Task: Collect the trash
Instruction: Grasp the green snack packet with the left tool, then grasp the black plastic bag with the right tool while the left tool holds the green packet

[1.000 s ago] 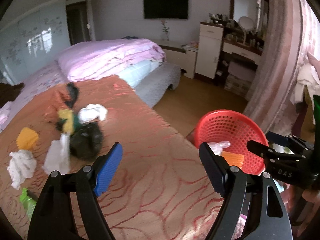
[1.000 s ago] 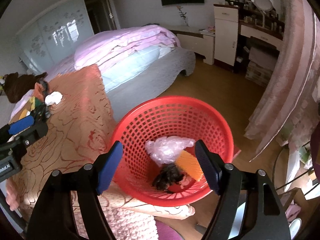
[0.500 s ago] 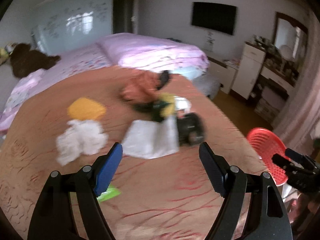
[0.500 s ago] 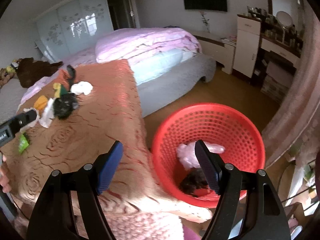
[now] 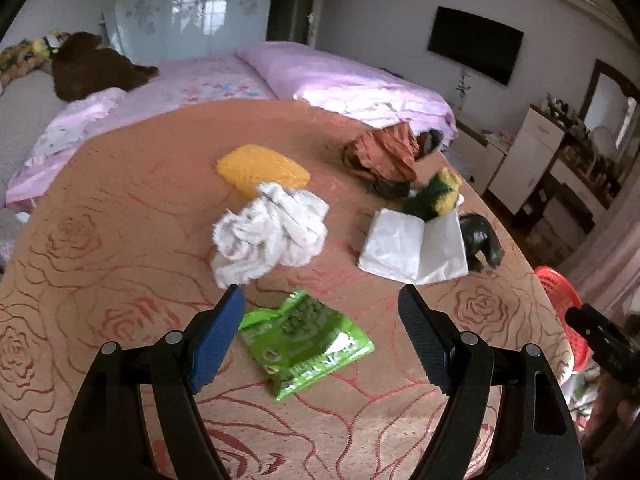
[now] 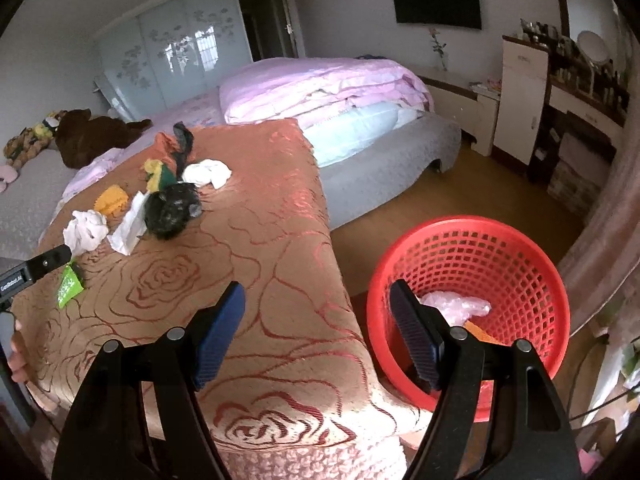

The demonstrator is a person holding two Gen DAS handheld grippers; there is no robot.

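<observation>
1. Swung away from the red basket (image 5: pixel 560 316), the left gripper (image 5: pixel 320 316) is now brought over the scattered trash on the rose-patterned cover (image 5: pixel 120 240); a second earlier the basket was framed beside its right finger, and it is now pushed to the far right edge of the left wrist view.
2. Between and just below the left fingertips the green wrapper (image 5: pixel 304 336) is seen lying flat, closer to the left finger than to the right one; it is not touched by either pad.
3. Both fingers of the left gripper are held wide apart with nothing clamped.
4. Just beyond the left fingertip a crumpled white tissue (image 5: pixel 272 236) is found, and beyond the right fingertip a white paper sheet (image 5: pixel 412 248) with a black crumpled bag (image 5: pixel 480 240) beside it; a yellow piece (image 5: pixel 262 168) lies further out.
5. The right gripper (image 6: pixel 316 332) has been drawn back from over the basket (image 6: pixel 472 248): the basket rim is now met only by its right finger in the right wrist view, while the cover lies under its left finger. Its fingers are likewise held apart and empty.
6. Some trash is already seen inside the basket; the wrapper is judged the next piece to be collected, and a descent followed by a closing of the fingers is judged to be needed.
</observation>
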